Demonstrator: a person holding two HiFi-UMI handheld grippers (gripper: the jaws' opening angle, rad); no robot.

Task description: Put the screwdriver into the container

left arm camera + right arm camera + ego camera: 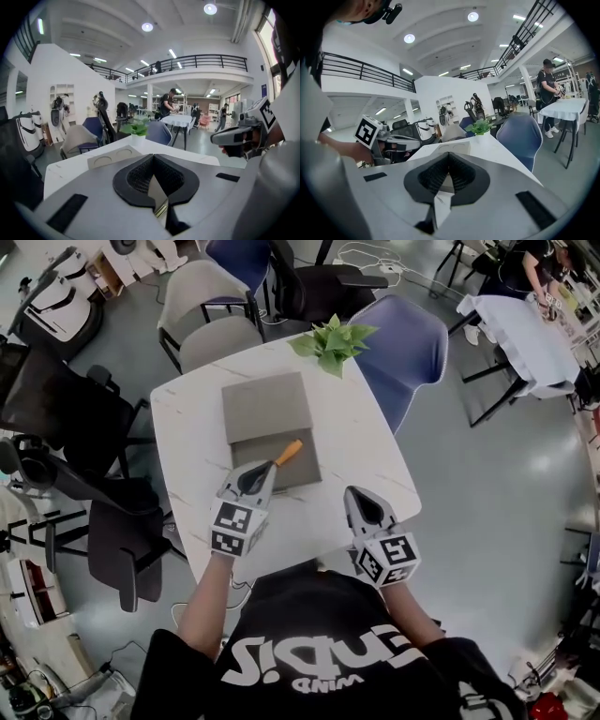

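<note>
Head view steeply down over the white table (pixel 187 446), both gripper views low, level, facing far across it, sharing the potted plant (pixel 333 341).

A white table (pixel 367 457) on grey floor (pixel 487 512), blue chair (pixel 410 351) and beige chair (pixel 202 296) around it, round ceiling lights (pixel 147 27) overhead.

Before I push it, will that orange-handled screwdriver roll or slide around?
The screwdriver looks rigid and slim, so it probably lifts without flexing. Its rounded orange handle suggests it may roll if nudged sideways, though the flat grey container under it might slow that.
</note>
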